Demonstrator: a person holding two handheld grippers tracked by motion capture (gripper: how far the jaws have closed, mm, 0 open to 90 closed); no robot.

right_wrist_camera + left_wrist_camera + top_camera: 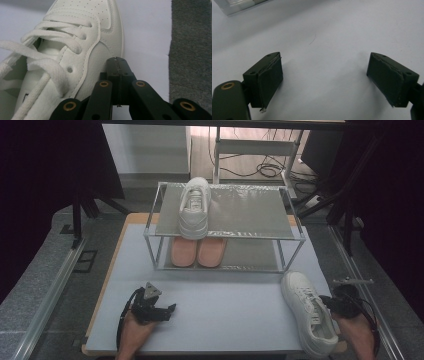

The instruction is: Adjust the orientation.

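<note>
A white lace-up sneaker (pixel 307 312) lies on the table's right front, toe pointing away. In the right gripper view the sneaker (pixel 75 50) sits just left of my right gripper (pixel 117 61), whose jaws are pressed together with nothing between them, tips against the shoe's side by the sole. From above, the right gripper (pixel 330 304) rests at the sneaker's right flank. A matching white sneaker (pixel 194 207) stands on the top shelf of the metal rack (pixel 295 237). My left gripper (pixel 169 310) rests low at the front left, and its jaws (pixel 324 57) are spread wide over bare table.
A pair of pink shoes (pixel 197 251) sits on the rack's lower shelf. The pale table top (pixel 225 310) stretches between the two grippers. Grey floor mat (pixel 192 50) lies past the table's right edge, with a metal rail (pixel 50 290) on the left.
</note>
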